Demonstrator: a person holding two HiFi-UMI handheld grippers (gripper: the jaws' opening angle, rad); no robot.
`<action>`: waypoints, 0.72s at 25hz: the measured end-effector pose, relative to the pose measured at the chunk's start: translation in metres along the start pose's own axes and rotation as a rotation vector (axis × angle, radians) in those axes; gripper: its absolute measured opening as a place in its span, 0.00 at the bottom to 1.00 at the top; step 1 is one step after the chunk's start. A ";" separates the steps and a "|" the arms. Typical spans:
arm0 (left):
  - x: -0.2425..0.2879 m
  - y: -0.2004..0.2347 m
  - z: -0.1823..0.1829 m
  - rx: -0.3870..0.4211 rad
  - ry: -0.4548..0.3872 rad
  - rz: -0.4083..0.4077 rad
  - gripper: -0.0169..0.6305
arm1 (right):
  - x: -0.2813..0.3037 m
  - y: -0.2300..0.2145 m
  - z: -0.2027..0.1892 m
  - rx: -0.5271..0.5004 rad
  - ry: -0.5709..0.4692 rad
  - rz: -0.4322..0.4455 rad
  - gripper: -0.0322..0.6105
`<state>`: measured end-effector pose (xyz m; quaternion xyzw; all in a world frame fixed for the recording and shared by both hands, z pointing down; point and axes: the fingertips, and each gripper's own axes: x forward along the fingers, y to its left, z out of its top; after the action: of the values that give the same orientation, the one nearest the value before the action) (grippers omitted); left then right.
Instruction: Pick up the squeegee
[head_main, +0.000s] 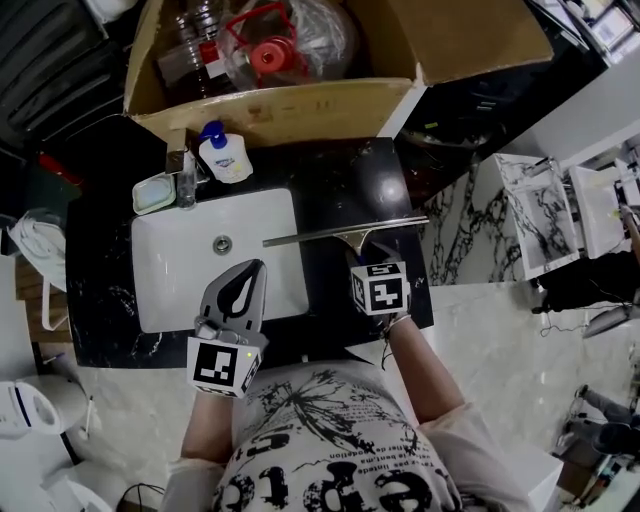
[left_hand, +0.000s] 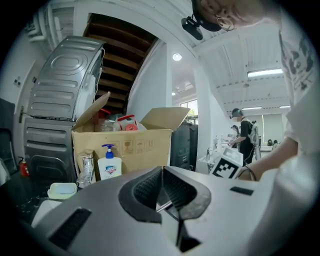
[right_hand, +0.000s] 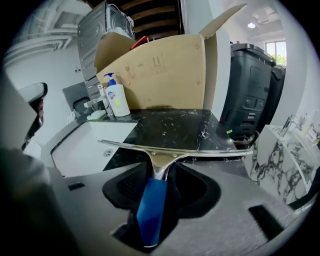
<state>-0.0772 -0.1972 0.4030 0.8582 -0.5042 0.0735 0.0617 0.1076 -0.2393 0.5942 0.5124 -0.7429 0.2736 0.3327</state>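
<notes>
The squeegee (head_main: 345, 230) lies on the black marble counter (head_main: 350, 180), its metal blade reaching over the right rim of the white sink (head_main: 170, 290). In the right gripper view its blade (right_hand: 175, 148) runs crosswise ahead and its blue handle (right_hand: 152, 205) lies in the gap of my right gripper (right_hand: 164, 170). That gripper (head_main: 357, 260) is open; I see dark space beside the handle and no pad pressing it. My left gripper (head_main: 258, 266) hovers over the sink's front right part, shut on nothing (left_hand: 163, 169).
A soap bottle (head_main: 222, 155), a faucet (head_main: 186, 175) and a soap dish (head_main: 152, 193) stand behind the sink. An open cardboard box (head_main: 300, 110) with bottles borders the counter's far edge. A dark bin (right_hand: 250, 95) stands to the right, and white marbled stands (head_main: 540, 215) beyond it.
</notes>
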 end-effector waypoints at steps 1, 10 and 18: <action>0.001 0.002 -0.003 -0.003 0.007 -0.002 0.05 | 0.004 0.000 -0.001 0.010 0.008 -0.003 0.32; 0.005 0.018 -0.022 -0.003 0.039 0.000 0.05 | 0.024 -0.002 -0.002 0.059 0.056 -0.055 0.31; 0.005 0.025 -0.026 -0.009 0.054 0.018 0.05 | 0.025 -0.002 -0.002 0.060 0.049 -0.075 0.29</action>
<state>-0.0985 -0.2094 0.4303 0.8510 -0.5105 0.0950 0.0783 0.1035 -0.2525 0.6151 0.5429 -0.7062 0.2955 0.3453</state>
